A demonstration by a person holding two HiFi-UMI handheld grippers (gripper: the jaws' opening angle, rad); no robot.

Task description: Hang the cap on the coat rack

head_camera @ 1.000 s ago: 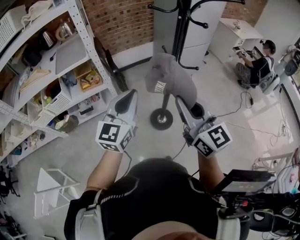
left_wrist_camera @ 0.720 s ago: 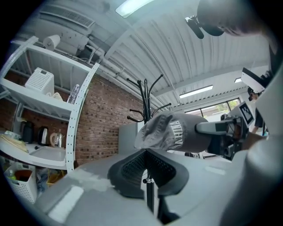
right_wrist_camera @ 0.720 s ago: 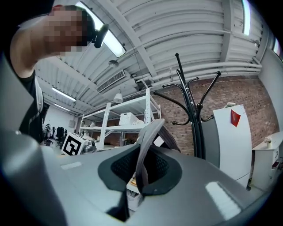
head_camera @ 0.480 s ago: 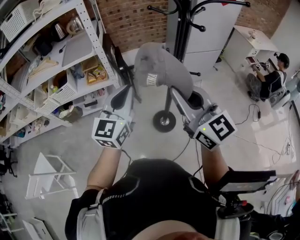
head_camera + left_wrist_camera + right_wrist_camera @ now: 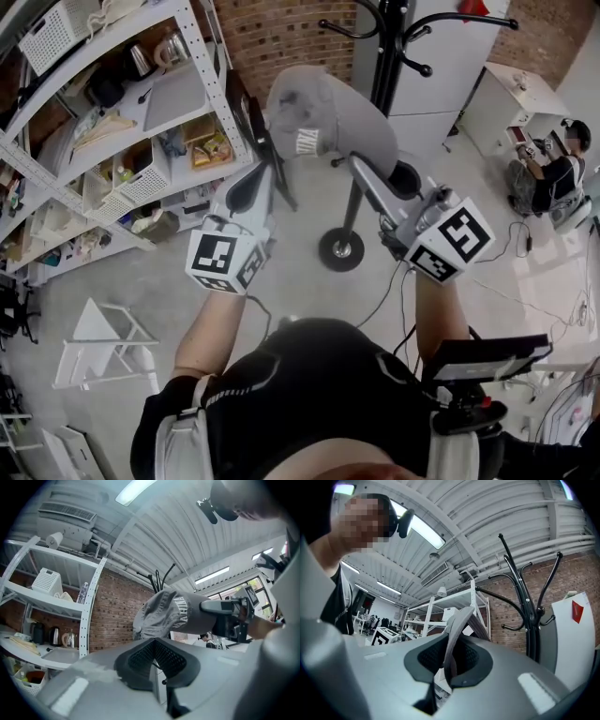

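Cap point(image 5: 323, 117) brim clenched in R tool point(image 5: 364, 172), near coat rack point(image 5: 384, 56); L tool point(image 5: 253, 192) closed, empty.

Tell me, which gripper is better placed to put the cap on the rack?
Right. The right gripper is shut on the cap, near the coat rack. The left gripper is shut and holds nothing.

Cap lettering: white block capitals on the side of the grey cap point(image 5: 164, 613), just above and beyond the left gripper point(image 5: 154, 641); too skewed to spell out for sure.
Cube markers: black-and-white square code patterns on the left cube point(image 5: 225, 262) and the right cube point(image 5: 452, 244); no letters.
Red mark point(image 5: 576, 610): on the white cabinet point(image 5: 567, 634), right of the right gripper point(image 5: 449, 665); no readable text.
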